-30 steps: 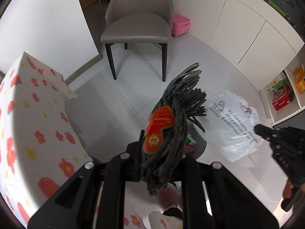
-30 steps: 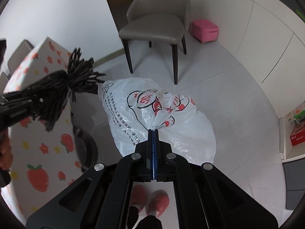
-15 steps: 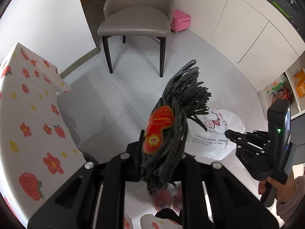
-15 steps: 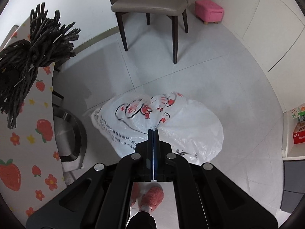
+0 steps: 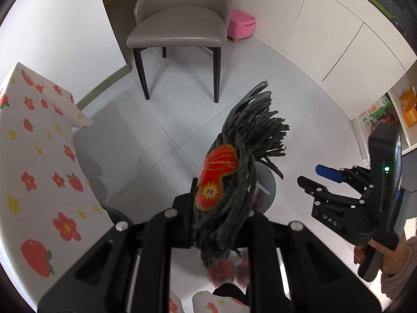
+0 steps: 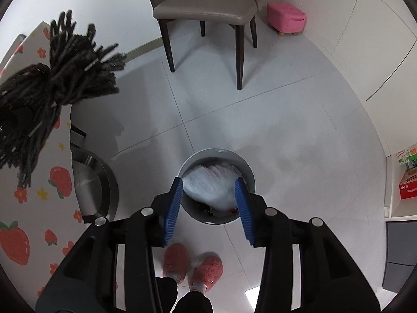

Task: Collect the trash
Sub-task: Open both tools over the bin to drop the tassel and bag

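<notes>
Now the right gripper (image 6: 209, 191), whose jaws have just been opening, hangs released over the grey bin (image 6: 249, 173) holding the white bag (image 6: 211, 185), so the left gripper (image 5: 221, 208), clenched on the dark mop bundle (image 5: 245, 156), should carry it right, over that bin, before letting go.

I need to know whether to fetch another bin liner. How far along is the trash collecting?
Done: the white plastic bag lies inside the grey bin, and the right gripper above it has just opened, nothing between its jaws. In hand: the left gripper is clamped on the dark mop head. Left: the mop head is not yet in the bin.
</notes>
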### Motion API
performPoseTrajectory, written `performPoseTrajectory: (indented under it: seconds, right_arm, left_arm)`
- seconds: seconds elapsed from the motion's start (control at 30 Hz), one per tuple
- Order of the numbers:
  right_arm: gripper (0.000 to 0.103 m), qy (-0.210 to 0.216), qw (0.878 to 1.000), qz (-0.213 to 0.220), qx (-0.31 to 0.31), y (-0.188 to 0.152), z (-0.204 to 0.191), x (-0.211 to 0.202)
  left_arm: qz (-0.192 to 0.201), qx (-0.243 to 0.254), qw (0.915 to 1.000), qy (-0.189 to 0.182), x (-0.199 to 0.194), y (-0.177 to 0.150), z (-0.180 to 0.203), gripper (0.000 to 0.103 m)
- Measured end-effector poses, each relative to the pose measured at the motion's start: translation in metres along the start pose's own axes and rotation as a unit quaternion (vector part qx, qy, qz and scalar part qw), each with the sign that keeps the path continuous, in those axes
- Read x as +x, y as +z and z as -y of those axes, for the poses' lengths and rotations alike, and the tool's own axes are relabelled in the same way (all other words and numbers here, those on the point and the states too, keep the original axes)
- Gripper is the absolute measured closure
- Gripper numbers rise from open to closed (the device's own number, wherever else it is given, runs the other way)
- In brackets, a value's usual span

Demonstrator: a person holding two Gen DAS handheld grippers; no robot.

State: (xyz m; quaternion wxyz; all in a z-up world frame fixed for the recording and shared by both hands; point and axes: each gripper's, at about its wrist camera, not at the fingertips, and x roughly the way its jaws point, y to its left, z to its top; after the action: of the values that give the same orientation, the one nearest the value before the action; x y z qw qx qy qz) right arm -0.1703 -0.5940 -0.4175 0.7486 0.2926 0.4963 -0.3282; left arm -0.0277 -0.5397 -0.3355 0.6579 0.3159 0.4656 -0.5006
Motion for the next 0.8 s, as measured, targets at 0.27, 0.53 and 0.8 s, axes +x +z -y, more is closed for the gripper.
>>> performPoseTrajectory:
  seconds: [0.27, 0.53, 0.8]
  right_arm:
    - [0.063, -0.011, 1.000, 0.015, 0.019, -0.002, 0.016, -0.014]
    - [0.063, -0.027, 0.998, 0.029, 0.046, -0.010, 0.044, -0.032]
    - [0.063, -0.036, 0.996, 0.034, 0.069, -0.018, 0.065, -0.046]
  left_arm:
    - [-0.011, 0.027, 0.9996, -0.002, 0.013, -0.002, 0.019, 0.087]
    - [-0.030, 0.078, 0.9961, -0.028, 0.030, -0.010, 0.055, 0.080]
    - [-0.019, 0.129, 0.9914, -0.002, 0.040, -0.012, 0.085, 0.041]
